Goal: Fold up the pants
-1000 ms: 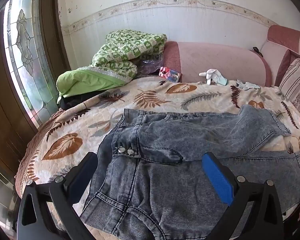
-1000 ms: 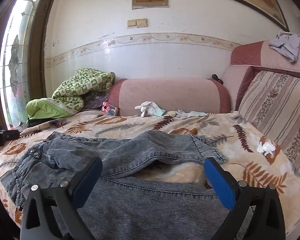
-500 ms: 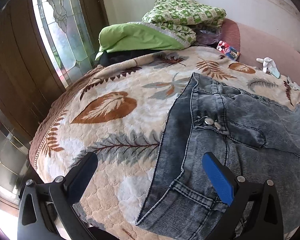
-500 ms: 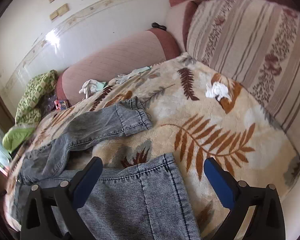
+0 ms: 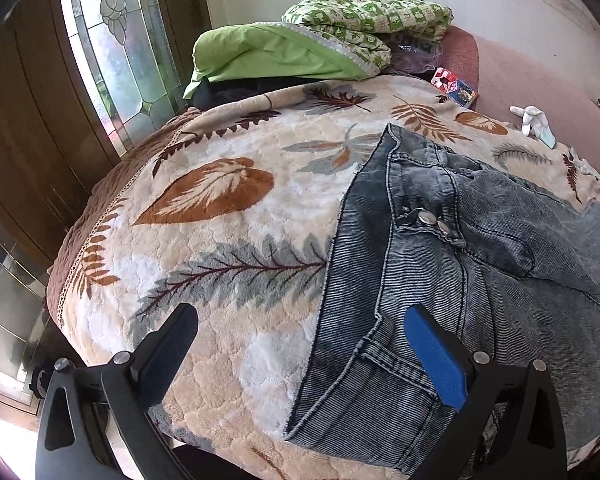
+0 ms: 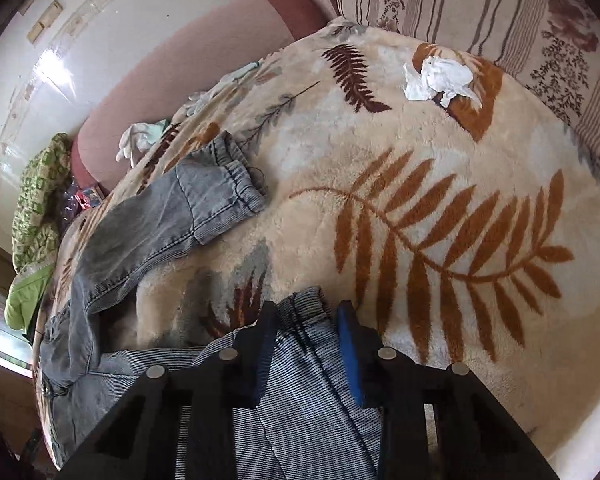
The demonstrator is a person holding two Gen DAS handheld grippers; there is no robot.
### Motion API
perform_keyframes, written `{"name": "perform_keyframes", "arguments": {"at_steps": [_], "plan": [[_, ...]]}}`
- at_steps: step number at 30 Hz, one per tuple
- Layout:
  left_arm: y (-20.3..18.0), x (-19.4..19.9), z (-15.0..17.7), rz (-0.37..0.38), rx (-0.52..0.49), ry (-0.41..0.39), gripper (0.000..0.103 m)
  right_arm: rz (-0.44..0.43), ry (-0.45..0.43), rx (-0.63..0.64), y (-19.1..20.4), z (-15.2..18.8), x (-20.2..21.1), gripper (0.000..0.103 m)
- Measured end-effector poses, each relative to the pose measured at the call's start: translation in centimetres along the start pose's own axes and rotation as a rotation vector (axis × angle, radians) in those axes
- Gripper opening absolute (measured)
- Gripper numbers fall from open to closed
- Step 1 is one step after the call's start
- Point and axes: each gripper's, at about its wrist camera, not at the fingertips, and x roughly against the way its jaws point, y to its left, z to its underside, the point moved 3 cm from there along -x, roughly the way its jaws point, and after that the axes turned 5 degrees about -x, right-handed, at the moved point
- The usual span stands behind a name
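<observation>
Grey washed denim pants (image 5: pixel 440 280) lie spread on a leaf-patterned blanket (image 5: pixel 220 240). My left gripper (image 5: pixel 300 344) is open, low over the near corner of the waistband, one finger on each side of its edge. In the right wrist view the far leg (image 6: pixel 172 216) lies bent across the blanket, its cuff toward the middle. My right gripper (image 6: pixel 308 320) has closed on the cuff of the near leg (image 6: pixel 304 308), which bunches between its fingers.
Green folded bedding (image 5: pixel 320 44) lies at the back left by a glass door (image 5: pixel 112 40). A pink bolster (image 6: pixel 188 68) with white gloves (image 6: pixel 140 140) runs along the wall. A crumpled white tissue (image 6: pixel 436 80) lies near a striped cushion (image 6: pixel 500 20).
My right gripper dropped onto the near leg's cuff and closed on it. My left gripper moved slightly closer to the waistband corner, still open.
</observation>
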Motion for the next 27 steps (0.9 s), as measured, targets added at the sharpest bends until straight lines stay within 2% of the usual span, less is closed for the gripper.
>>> {"name": "perform_keyframes", "arguments": {"at_steps": [3,7,9,13,15,18,20,25,26,27], "plan": [[1.1,0.0,-0.1,0.005,0.032,0.009,0.092,0.042,-0.048,-0.031,0.2,-0.6,0.6,0.027],[1.4,0.1,0.1,0.013,0.033,0.011,0.092,0.147,-0.108,-0.22,-1.5,-1.4,1.4,0.028],[1.4,0.0,0.2,0.009,0.028,0.014,0.092,0.118,-0.131,-0.224,-1.2,-1.0,2.0,0.03],[1.6,-0.6,1.0,0.018,0.037,0.046,0.092,0.121,-0.277,-0.04,2.6,0.6,4.2,0.03],[1.3,-0.7,1.8,0.04,0.021,0.065,0.092,0.091,-0.296,0.038,4.8,1.4,4.3,0.03],[0.9,-0.7,3.0,0.046,-0.014,0.08,0.092,0.117,-0.318,0.203,7.9,2.8,3.7,0.03],[0.9,-0.4,3.7,0.076,-0.022,0.08,0.092,0.134,-0.335,0.308,9.6,3.9,3.5,0.03],[0.3,-1.1,5.0,0.137,-0.025,0.113,0.091,0.119,-0.377,0.44,11.8,5.9,3.7,0.03],[0.1,-1.3,5.1,0.161,-0.015,0.12,0.081,0.113,-0.381,0.448,12.0,6.0,3.8,0.03],[0.0,-1.5,5.3,0.201,0.0,0.132,0.06,0.106,-0.38,0.45,12.0,6.0,3.8,0.03]]}}
